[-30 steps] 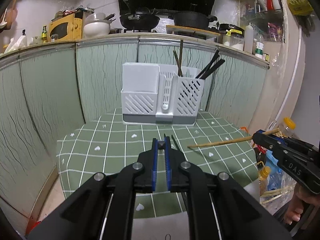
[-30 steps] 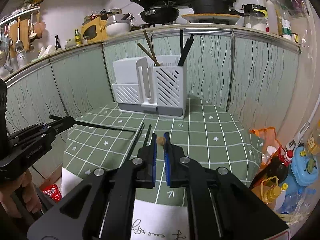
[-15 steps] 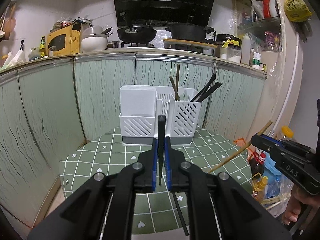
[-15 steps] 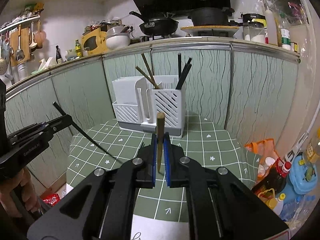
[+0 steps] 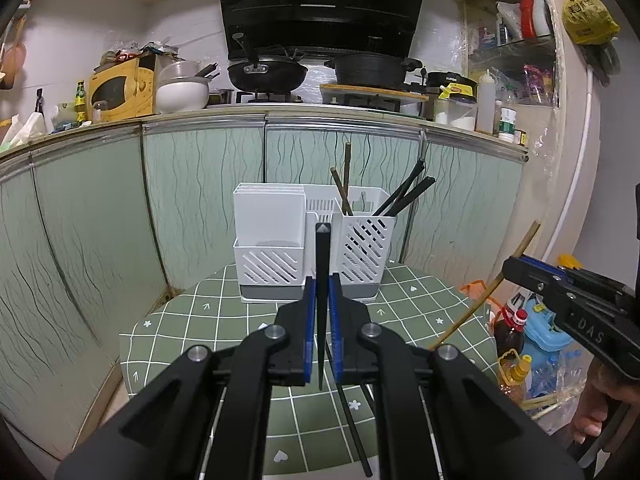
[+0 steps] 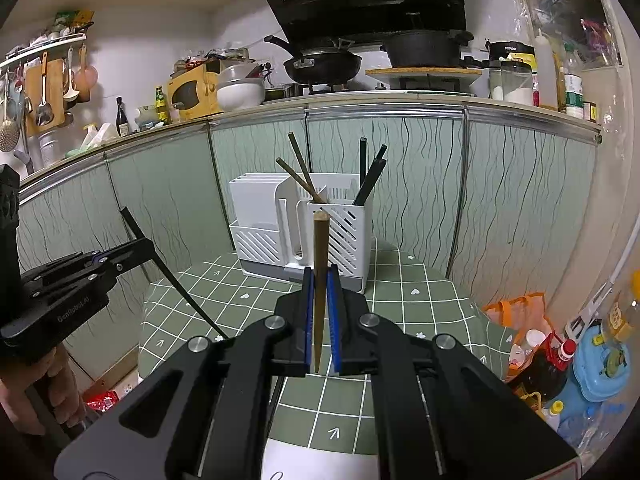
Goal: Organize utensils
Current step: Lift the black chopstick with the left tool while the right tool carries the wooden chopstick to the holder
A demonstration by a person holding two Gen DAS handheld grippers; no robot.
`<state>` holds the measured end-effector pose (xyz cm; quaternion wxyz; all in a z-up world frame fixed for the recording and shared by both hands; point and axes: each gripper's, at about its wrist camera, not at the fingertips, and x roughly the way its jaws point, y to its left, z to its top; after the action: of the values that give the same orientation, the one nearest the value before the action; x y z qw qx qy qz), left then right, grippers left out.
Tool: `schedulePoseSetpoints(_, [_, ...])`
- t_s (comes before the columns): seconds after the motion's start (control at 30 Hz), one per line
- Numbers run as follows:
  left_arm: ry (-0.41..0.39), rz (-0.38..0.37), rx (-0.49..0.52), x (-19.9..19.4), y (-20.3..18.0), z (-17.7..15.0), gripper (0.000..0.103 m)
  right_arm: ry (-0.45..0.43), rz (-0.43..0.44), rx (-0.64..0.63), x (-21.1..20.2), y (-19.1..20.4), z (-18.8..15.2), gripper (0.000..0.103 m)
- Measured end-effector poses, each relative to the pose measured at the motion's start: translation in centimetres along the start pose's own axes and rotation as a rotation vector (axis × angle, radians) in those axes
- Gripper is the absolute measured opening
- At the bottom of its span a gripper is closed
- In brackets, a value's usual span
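Several chopsticks already stand in the slotted right compartment of the white caddy (image 5: 316, 248) at the back of the counter (image 5: 224, 320). In front of the caddy, the left tool (image 5: 322, 312) pinches a black chopstick (image 5: 322, 264) and the right tool (image 6: 320, 308) a wooden chopstick (image 6: 319, 264) (both raised, neither delivered). One more black stick (image 5: 354, 428) lies partly hidden beneath the left tool, so the remaining count is unclear.
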<state>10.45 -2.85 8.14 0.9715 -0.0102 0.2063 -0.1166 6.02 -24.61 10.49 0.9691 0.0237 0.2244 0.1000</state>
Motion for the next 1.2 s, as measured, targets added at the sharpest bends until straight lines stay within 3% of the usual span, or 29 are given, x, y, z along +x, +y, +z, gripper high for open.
schedulePoseSetpoints(0.23, [0.007, -0.013, -0.002, -0.3, -0.1, 1.0, 0.006, -0.005, -0.005, -0.014, -0.7, 0.2, 1.4, 0.007])
schedulePoseSetpoints(0.6, [0.005, -0.028, 0.017, -1.4, -0.2, 6.3, 0.006, -0.009, -0.004, -0.053, -2.6, 0.8, 6.1, 0.007])
schedulePoseSetpoints(1.2, [-0.087, -0.048, 0.062, -4.9, -1.4, 14.6, 0.006, -0.078, -0.032, -0.091, -6.3, 1.9, 14.1, 0.007])
